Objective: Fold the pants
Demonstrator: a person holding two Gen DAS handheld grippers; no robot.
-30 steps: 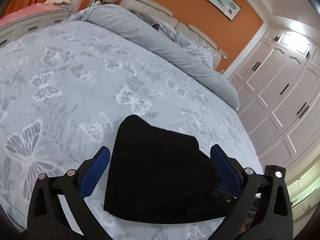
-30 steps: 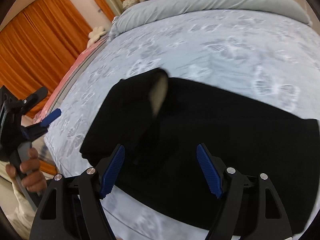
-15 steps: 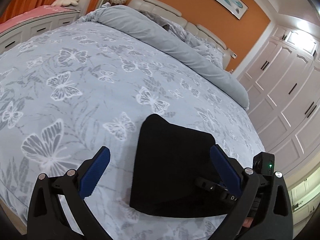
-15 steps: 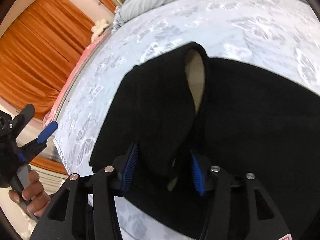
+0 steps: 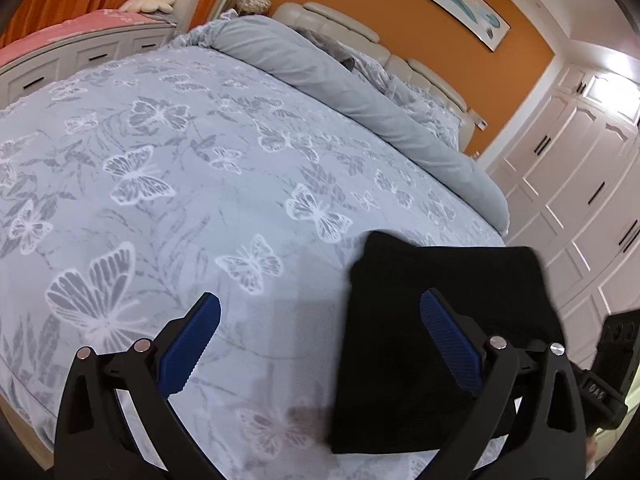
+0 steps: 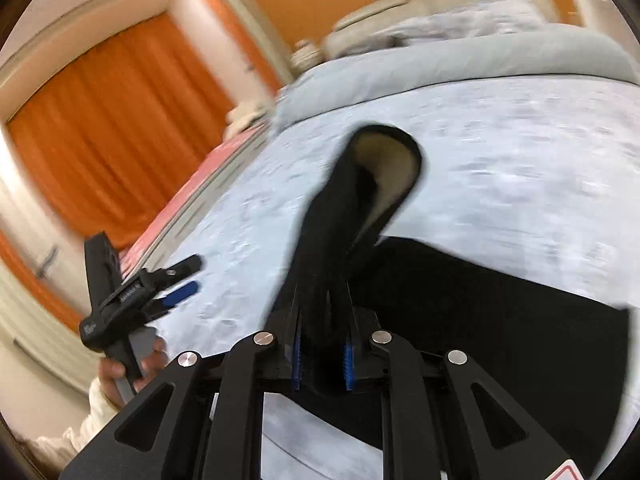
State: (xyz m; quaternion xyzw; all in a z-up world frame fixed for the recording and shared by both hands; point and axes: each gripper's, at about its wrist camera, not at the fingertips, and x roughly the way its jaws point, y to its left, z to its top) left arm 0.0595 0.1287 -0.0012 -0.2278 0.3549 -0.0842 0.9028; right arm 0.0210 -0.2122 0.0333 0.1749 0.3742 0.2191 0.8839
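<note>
bed [image 5: 200,200]: fills most of both views, pale blue cover with white butterfly print, grey duvet [image 5: 360,92] rolled along the head end
wardrobe [image 5: 580,200]: white panelled doors with dark handles, right of bed in left wrist view
curtains [image 6: 120,120]: orange, far left in right wrist view, blurred
pants [image 5: 440,340]: black, lying flat near the foot edge of the bed; one end pulled up off the cover in a raised fold, pale lining showing inside
right gripper [image 6: 322,364]: jaws clenched on the raised black fold of the pants, blue pads pressed into cloth
left gripper [image 5: 320,344]: jaws released, spread wide, nothing between; right finger over pants, left finger over bare cover
</note>
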